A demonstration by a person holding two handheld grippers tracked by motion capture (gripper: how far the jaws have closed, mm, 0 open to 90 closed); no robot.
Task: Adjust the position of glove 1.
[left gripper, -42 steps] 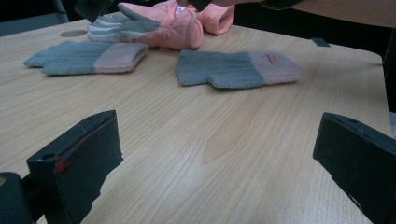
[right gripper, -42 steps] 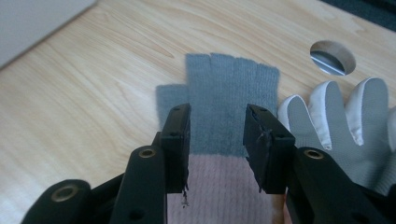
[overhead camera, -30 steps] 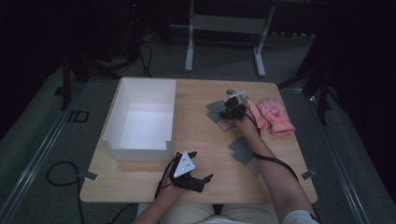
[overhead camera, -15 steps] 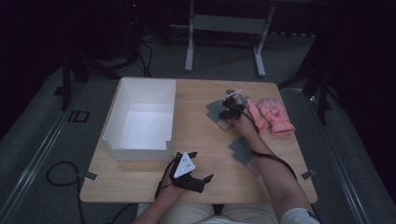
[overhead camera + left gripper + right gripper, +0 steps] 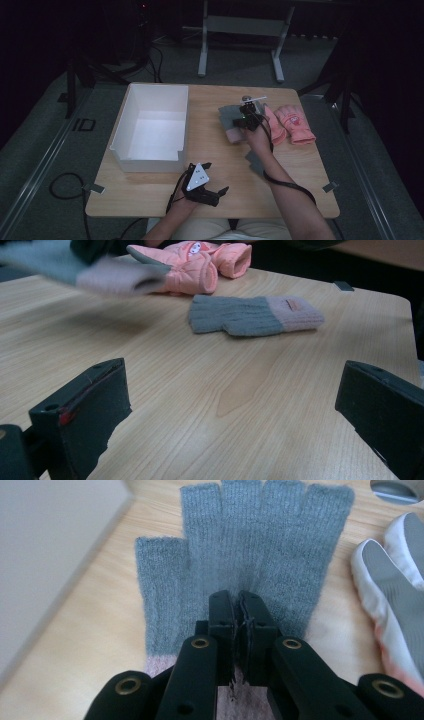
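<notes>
My right gripper (image 5: 248, 112) (image 5: 239, 600) is shut on a grey fingerless glove with a pink cuff (image 5: 229, 119) (image 5: 260, 540), gripping it near the cuff over the middle of the table. In the left gripper view this glove (image 5: 100, 272) is blurred and raised off the wood. A matching grey glove (image 5: 254, 161) (image 5: 250, 315) lies flat beside the right forearm. My left gripper (image 5: 216, 177) (image 5: 230, 375) rests near the table's front edge, jaws wide open with nothing between them.
A white open box (image 5: 145, 162) (image 5: 45, 540) stands on the left half of the table. A pair of pink padded gloves (image 5: 292, 122) (image 5: 195, 267) (image 5: 395, 580) lies to the right of the held glove. Dark floor, cables and a stand's legs surround the table.
The right gripper has shifted only slightly with the grey glove in it. The left gripper has stayed where it was.
</notes>
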